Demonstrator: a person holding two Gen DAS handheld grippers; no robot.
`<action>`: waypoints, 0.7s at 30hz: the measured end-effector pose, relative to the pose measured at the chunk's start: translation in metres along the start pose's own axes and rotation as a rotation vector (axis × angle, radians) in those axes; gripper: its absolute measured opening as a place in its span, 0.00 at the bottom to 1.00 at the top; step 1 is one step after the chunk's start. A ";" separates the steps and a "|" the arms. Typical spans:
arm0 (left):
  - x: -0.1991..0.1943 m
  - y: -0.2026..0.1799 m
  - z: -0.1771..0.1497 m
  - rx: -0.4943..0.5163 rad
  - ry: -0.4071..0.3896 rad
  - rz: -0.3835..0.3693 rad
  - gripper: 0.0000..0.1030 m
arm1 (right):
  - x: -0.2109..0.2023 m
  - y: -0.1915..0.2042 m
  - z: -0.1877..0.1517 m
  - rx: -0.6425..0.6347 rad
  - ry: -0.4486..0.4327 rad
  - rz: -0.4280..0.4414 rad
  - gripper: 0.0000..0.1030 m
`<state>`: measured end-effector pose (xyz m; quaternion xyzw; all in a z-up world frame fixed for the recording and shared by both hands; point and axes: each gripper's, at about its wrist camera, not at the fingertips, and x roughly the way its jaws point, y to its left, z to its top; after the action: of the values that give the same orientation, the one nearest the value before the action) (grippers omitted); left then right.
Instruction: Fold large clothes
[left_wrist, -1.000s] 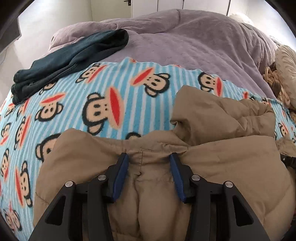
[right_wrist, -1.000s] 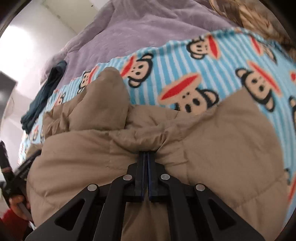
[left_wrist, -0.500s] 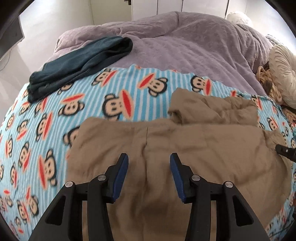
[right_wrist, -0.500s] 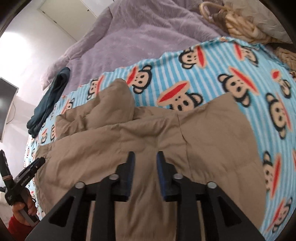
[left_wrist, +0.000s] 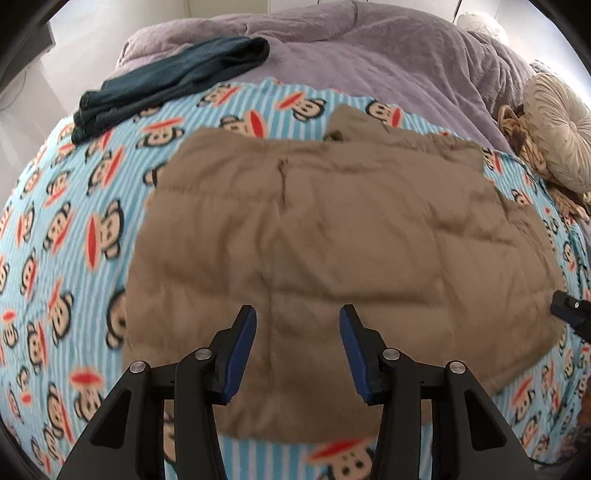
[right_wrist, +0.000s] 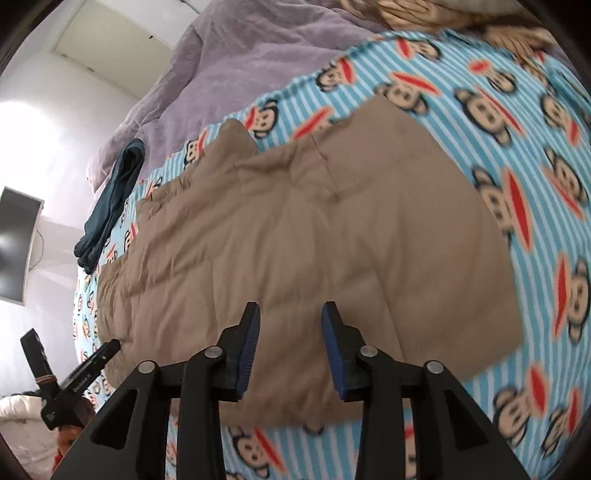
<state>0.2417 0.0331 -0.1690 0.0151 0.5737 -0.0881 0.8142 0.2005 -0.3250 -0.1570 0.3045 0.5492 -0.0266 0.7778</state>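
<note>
A tan quilted jacket (left_wrist: 332, 236) lies folded flat on the blue striped monkey-print blanket (left_wrist: 66, 229); the right wrist view shows the same jacket (right_wrist: 314, 236). My left gripper (left_wrist: 297, 317) hangs open above the jacket's near half, nothing between its blue pads. My right gripper (right_wrist: 291, 314) hovers above the jacket's near edge, its jaws opening, and they are empty. In the right wrist view the left gripper (right_wrist: 107, 349) shows at the lower left. One tip of the right gripper (left_wrist: 569, 308) pokes in at the left wrist view's right edge.
Folded dark teal trousers (left_wrist: 173, 81) lie at the blanket's far left on a purple bedspread (left_wrist: 369, 55). A cream round cushion (left_wrist: 557, 133) and a woven basket (left_wrist: 517, 129) sit at the right. A dark screen (right_wrist: 16, 243) hangs on the wall left of the bed.
The right gripper let go of the jacket's fold and opened. Both grippers rose and drew back toward the near edge; the jacket now lies flat.
</note>
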 end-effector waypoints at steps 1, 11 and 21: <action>-0.002 -0.002 -0.006 0.000 0.005 -0.007 0.48 | -0.002 -0.002 -0.006 0.008 0.001 0.003 0.41; -0.011 -0.006 -0.045 -0.021 0.031 -0.015 0.89 | -0.009 -0.021 -0.058 0.096 0.048 0.013 0.57; 0.005 0.004 -0.065 -0.098 0.104 -0.022 0.89 | 0.006 -0.035 -0.079 0.178 0.070 0.059 0.77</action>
<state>0.1834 0.0447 -0.1962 -0.0266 0.6188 -0.0676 0.7822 0.1238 -0.3117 -0.1941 0.3892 0.5623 -0.0416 0.7284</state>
